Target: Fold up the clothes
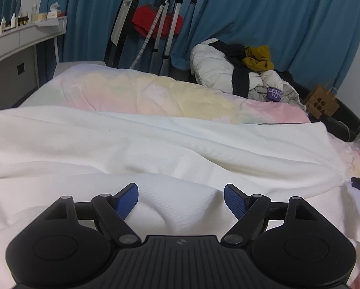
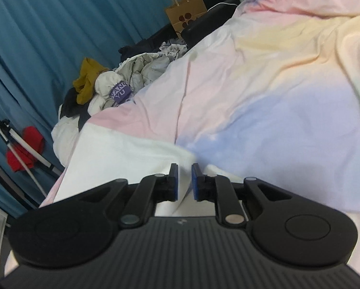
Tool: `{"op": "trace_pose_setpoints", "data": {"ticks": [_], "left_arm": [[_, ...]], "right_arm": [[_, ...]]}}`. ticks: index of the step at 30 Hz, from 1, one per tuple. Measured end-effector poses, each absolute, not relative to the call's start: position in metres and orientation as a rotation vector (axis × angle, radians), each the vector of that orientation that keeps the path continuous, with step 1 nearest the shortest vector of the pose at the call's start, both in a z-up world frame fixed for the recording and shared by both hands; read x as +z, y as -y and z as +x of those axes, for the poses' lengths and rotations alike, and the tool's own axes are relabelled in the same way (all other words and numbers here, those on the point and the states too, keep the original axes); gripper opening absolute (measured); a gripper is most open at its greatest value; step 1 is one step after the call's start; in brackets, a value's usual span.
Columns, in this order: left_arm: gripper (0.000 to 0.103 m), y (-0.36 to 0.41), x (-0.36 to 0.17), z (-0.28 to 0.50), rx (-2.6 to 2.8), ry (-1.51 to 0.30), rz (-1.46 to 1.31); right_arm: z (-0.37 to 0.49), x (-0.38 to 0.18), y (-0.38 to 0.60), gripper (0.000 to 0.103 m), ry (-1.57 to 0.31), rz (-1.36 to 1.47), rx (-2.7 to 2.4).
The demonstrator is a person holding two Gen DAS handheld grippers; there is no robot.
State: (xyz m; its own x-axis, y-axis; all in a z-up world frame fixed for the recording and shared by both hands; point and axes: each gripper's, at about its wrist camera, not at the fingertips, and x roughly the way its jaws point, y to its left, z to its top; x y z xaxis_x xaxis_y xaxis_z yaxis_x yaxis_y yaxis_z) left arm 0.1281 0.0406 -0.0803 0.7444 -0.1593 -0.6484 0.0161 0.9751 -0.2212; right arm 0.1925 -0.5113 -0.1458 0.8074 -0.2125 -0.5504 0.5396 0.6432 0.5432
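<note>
Tilting downward over the white garment, left claw spread, empty; right claw nearly closed, gripping nothing.

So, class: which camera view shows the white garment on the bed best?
The left wrist view: the white garment spreads across the whole frame, folds and far edge visible. The right wrist view shows only one end of it, partly behind the right gripper.
</note>
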Motion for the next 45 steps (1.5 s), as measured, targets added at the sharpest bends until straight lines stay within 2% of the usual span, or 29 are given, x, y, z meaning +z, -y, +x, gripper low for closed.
{"op": "trace_pose_setpoints", "data": {"ticks": [3,9,21,29,32,36,40,45], "left_arm": [[0.080,-0.041,-0.080,0.120,-0.103,-0.731,-0.199],[0.080,-0.048,-0.082,0.103,-0.110,-0.752,-0.239],[0.081,-0.090,-0.056,0.058,-0.012,-0.731,-0.382],[0.081,-0.174,-0.008,0.012,0.092,-0.720,-0.492],[0.086,-0.209,0.016,-0.002,0.149,-0.706,-0.527],[0.086,-0.253,0.034,-0.027,0.207,-0.709,-0.587],[0.086,-0.300,0.030,-0.061,0.307,-0.753,-0.701],[0.087,-0.344,-0.003,-0.103,0.390,-0.824,-0.898]], "right_arm": [[0.169,-0.127,0.501,0.015,-0.445,0.806,-0.425],[0.118,-0.095,0.468,0.015,-0.436,0.707,-0.393],[0.092,-0.107,0.439,0.015,-0.570,0.630,-0.388],[0.099,-0.126,0.451,0.015,-0.641,0.651,-0.404],[0.103,-0.129,0.451,0.015,-0.658,0.641,-0.404],[0.102,-0.130,0.456,0.015,-0.659,0.660,-0.412],[0.099,-0.131,0.458,0.016,-0.657,0.675,-0.434],[0.096,-0.132,0.462,0.016,-0.658,0.701,-0.451]]}}
